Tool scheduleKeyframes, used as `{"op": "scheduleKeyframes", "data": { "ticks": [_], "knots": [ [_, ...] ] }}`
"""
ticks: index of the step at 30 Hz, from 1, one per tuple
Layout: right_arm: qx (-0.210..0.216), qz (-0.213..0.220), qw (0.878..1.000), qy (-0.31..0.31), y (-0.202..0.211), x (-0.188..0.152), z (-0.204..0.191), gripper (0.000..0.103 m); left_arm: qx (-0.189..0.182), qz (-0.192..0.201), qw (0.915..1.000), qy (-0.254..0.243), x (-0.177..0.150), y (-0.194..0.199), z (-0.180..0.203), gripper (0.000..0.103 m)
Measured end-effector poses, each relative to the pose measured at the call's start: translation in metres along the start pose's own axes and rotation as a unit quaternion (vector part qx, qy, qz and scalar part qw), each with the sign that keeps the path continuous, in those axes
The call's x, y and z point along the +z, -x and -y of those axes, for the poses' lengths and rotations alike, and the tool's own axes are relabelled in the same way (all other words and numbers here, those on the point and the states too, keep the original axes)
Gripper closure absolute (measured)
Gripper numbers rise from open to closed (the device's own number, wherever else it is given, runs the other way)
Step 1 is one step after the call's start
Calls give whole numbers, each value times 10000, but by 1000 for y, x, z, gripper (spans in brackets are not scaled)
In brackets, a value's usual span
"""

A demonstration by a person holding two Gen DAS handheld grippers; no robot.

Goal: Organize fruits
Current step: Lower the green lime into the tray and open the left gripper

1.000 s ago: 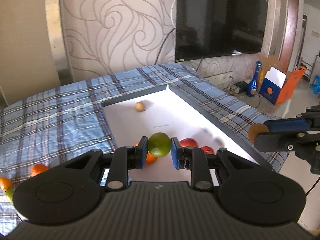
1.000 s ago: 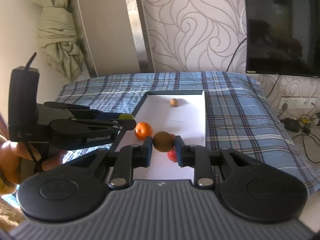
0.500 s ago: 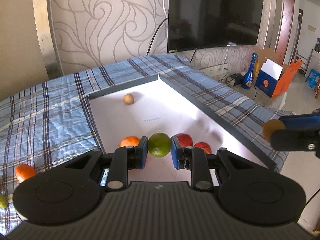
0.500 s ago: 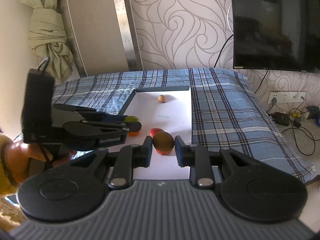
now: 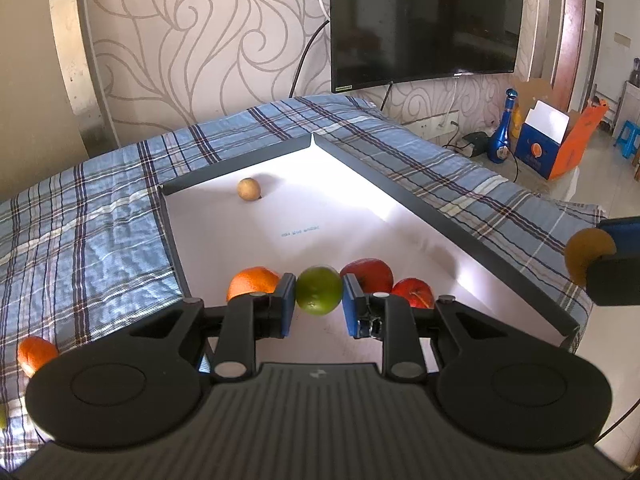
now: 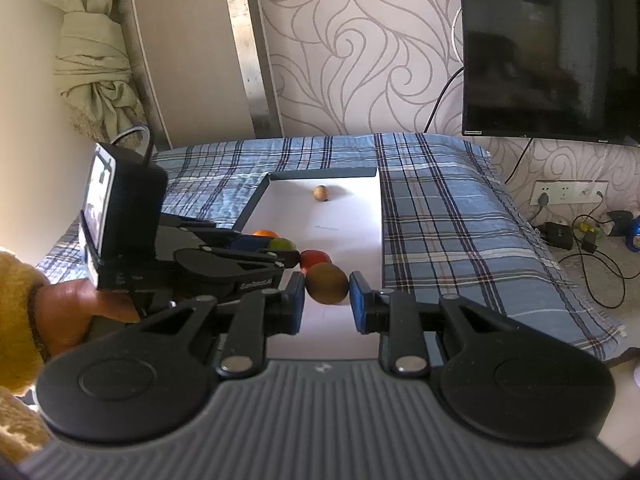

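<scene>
Now green lime (image 5: 319,290) clamped in left hand-held gripper (image 5: 319,300), lower than second ago, just above near end of white tray (image 5: 440,220) on bed (image 5: 100,216), between orange (image 5: 252,282) and red apples (image 5: 370,274). Right hand-held gripper (image 6: 327,300) stayed put, clamped on brown kiwi (image 6: 327,283) over tray's near edge. Small brown fruit (image 5: 249,189) alone near tray's far corner. Loose orange (image 5: 36,354) left on bed's near edge. Likely release of lime next.
</scene>
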State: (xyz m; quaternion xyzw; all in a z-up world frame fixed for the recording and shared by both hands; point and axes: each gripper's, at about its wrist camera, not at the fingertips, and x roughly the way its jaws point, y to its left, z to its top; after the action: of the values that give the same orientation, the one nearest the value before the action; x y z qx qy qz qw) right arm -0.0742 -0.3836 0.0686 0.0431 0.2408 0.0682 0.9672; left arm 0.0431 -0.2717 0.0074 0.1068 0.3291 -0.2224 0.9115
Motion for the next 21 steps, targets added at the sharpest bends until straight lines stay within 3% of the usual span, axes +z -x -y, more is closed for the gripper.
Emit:
{"op": "scheduleKeyframes", "data": {
  "ticks": [14, 16, 21],
  "knots": [
    [136, 27, 9999, 95, -2, 0, -3, 76, 260, 133, 9996, -45, 4, 16, 3, 73],
    [159, 26, 9998, 105, -3, 0, -2, 76, 415, 173, 9990, -34, 6, 20, 4, 62],
    [228, 9, 9996, 170, -4, 1, -6, 76, 492, 328, 9982, -67, 13, 32, 8, 58]
  ]
}}
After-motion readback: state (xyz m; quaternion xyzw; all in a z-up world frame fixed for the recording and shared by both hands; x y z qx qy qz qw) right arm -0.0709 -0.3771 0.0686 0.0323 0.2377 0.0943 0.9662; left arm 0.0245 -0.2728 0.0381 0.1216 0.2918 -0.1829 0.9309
